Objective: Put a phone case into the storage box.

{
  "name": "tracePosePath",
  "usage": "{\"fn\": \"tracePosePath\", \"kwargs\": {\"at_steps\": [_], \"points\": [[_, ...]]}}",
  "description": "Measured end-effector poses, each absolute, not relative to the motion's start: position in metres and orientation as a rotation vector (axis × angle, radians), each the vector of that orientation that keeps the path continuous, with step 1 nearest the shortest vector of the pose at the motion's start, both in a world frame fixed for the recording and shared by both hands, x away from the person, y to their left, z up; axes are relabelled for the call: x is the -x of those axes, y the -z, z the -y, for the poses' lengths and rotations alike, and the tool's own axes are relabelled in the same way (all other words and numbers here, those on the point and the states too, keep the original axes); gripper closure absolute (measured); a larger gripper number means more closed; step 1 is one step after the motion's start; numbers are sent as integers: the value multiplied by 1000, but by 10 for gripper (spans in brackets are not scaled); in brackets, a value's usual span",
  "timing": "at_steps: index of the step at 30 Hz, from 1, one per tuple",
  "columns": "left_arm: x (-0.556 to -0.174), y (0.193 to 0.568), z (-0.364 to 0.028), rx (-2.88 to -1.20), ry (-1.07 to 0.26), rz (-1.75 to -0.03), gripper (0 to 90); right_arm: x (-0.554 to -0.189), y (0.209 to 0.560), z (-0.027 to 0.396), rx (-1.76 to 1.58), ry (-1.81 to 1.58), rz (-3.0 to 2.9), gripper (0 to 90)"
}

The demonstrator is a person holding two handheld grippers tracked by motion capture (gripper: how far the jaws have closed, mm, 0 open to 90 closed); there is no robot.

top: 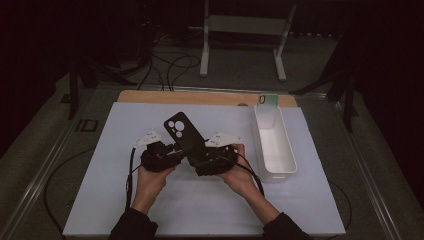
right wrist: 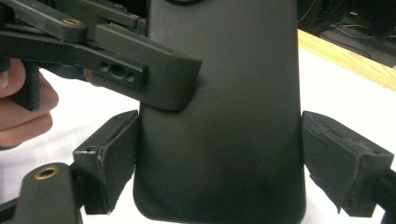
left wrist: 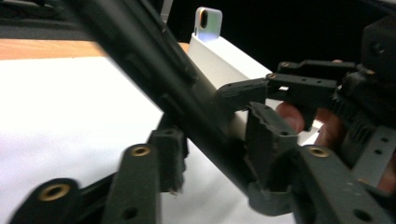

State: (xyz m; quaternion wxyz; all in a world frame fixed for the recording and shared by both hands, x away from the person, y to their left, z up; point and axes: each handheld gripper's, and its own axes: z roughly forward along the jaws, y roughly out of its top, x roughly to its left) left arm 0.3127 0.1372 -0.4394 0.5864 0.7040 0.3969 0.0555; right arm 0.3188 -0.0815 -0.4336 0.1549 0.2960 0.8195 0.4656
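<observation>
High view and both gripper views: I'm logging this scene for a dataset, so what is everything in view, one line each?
phone case: one, black, held tilted above the board's middle, between both grippers
bin: one, white, long, on the board's right side
small case: one, pale, standing at the bin's far end
board: one, white, covering the table
table: one, wooden, far edge showing
stand: one, white, on the floor behind
left gripper: one, black, closed on the phone case
right gripper: one, black, pads at the phone case's sides

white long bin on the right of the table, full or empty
Nearly empty. In the high view the white oblong plastic bin shows a bare white floor along its length; only a pale flat phone-like piece with a dark oval hole leans at its far end.
</observation>
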Motion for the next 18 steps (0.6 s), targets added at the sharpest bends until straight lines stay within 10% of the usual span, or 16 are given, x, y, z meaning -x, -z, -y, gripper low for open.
{"fn": "tracePosePath", "kwargs": {"at_steps": [18], "points": [[-308, 436, -124, -1684, -171, -875, 804, -320, 440, 75, -864, -1352, -2335, 136]]}}
